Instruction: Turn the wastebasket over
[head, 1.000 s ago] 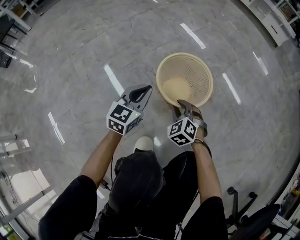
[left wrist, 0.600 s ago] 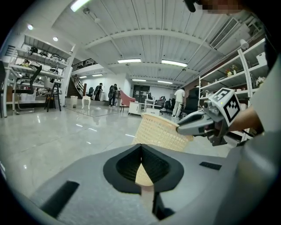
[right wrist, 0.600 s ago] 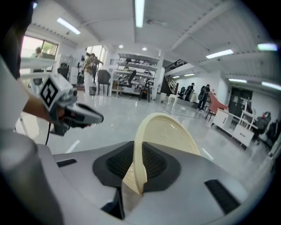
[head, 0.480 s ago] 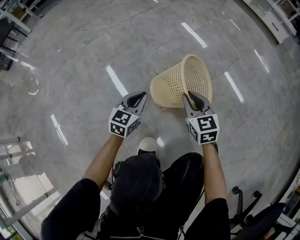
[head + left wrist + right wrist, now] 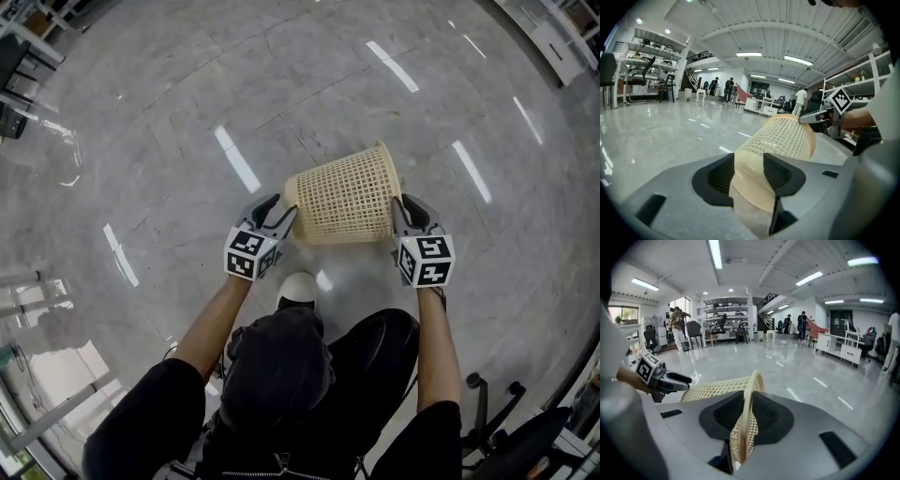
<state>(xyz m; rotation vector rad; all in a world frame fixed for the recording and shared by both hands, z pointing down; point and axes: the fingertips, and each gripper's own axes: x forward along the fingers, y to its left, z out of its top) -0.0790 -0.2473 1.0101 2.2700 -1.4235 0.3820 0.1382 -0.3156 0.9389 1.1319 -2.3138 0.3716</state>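
Reading from the 9 o'clock side of the head view: a grey polished floor (image 5: 141,122) is noted, streaked with reflected ceiling lights. The left gripper (image 5: 281,216) is held at 9 o'clock of the wastebasket (image 5: 342,197), its tips pointed toward 1 o'clock at the closed bottom end. In the left gripper view its jaws are seen well apart, having just been opening. The bottom end of the wastebasket stands in the gap between the pads, and no firm press on it is shown. A white shoe (image 5: 298,287) is seen at 7 o'clock of the wastebasket, near the left gripper.

The wastebasket, of cream lattice, is found on its side just toward 1 o'clock from the picture's centre, with its bottom toward 9 o'clock and its open mouth toward 3 o'clock. Contact with the floor cannot be judged.

The right gripper (image 5: 401,214) is placed at 4 o'clock of the wastebasket, at the mouth. In the right gripper view its jaws have just been closing and are clamped on the rim, which is seen edge-on between the pads. The lattice wall runs away toward 10 o'clock, where the left gripper is visible at the far end. An office chair (image 5: 506,431) is partly seen at 4 o'clock of the head view, well apart.
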